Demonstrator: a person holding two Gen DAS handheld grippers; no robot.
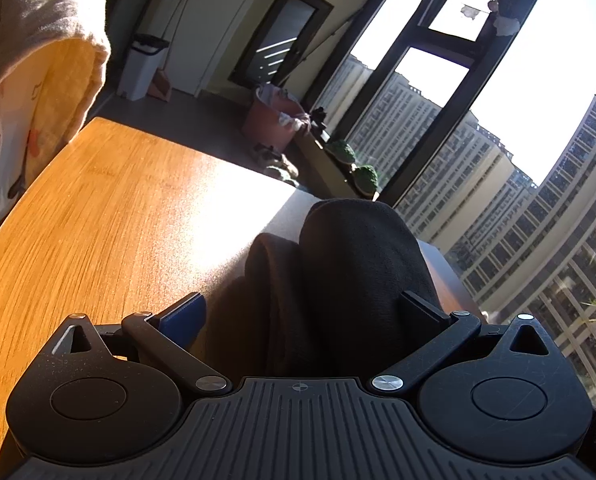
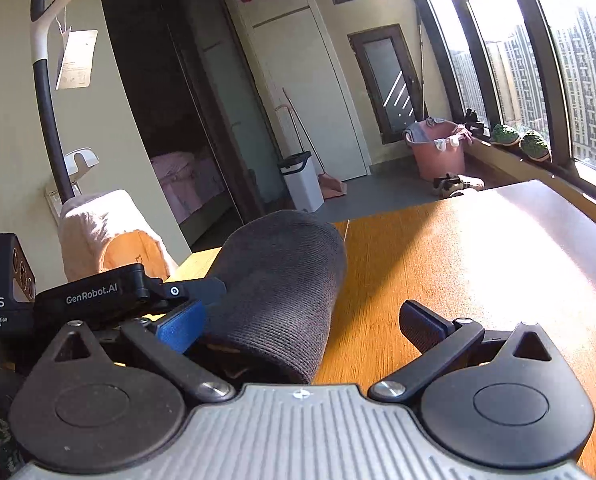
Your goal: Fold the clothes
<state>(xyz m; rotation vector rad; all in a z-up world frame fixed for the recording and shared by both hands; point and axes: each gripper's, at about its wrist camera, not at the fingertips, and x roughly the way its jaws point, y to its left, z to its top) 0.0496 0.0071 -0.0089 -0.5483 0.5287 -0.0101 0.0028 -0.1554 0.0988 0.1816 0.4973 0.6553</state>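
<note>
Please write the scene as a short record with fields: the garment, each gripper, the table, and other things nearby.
garment: dark knit garment, bunched, lying between the fingers of both grippers, over the wooden table
left gripper: fingers wide apart, the dark cloth fills the gap; no firm grip visible
right gripper: fingers wide apart, cloth beside the blue-padded finger
table: bare wood, strong sunlight on it
nearby: pale cloth over an orange item at the table's far edge; pink laundry basket on the floor by the window
fold state: not yet folded flat
</note>
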